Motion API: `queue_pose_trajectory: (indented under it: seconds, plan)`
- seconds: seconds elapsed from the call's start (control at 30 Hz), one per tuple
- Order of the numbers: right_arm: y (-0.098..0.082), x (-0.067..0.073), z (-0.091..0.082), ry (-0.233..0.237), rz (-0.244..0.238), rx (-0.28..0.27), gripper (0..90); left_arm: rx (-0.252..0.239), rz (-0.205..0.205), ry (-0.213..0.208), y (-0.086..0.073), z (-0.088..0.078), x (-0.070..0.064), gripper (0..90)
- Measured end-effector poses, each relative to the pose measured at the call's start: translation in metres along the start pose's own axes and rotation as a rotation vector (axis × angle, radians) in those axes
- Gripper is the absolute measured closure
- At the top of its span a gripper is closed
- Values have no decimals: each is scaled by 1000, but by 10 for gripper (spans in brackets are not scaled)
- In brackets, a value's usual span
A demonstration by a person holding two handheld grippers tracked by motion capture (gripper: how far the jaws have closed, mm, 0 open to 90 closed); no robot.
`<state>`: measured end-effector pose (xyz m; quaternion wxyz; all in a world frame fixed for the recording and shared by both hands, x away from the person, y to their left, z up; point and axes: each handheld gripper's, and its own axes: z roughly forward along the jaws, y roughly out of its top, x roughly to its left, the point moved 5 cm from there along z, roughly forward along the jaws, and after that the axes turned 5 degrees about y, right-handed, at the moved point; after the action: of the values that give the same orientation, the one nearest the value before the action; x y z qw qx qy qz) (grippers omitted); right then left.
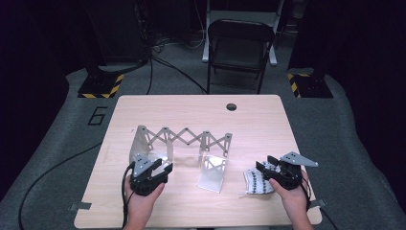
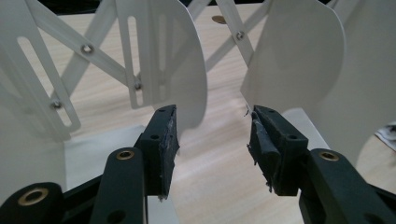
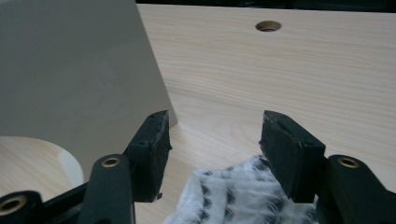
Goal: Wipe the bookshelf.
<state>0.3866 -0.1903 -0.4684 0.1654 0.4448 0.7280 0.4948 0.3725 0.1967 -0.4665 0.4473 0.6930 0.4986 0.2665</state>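
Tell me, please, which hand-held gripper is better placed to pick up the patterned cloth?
Right: the right hand-held gripper hangs open directly over the patterned cloth, whereas the left hand-held gripper faces the white rack.

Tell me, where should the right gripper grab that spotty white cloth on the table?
Probably at the bunched top of the spotty cloth, coming down from above. It lies crumpled in a soft heap on the table, so a raised fold gives the pads something to pinch, while its flat edges hug the wood. The right gripper hangs just over it with jaws open, and the white folding rack stands off to the side.
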Motion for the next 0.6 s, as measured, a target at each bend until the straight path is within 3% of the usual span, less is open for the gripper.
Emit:
queue_pose_trajectory:
  seconds: [0.33,0.43,0.6]
  plan:
    - [35,19,19,64,-72,-14,441,2,-6,47,20,24,2,578]
    - [43,24,25,79,-74,-11,434,-3,0,73,24,28,3,655]
    - [58,37,27,90,-79,-39,417,-5,10,82,27,29,3,747]
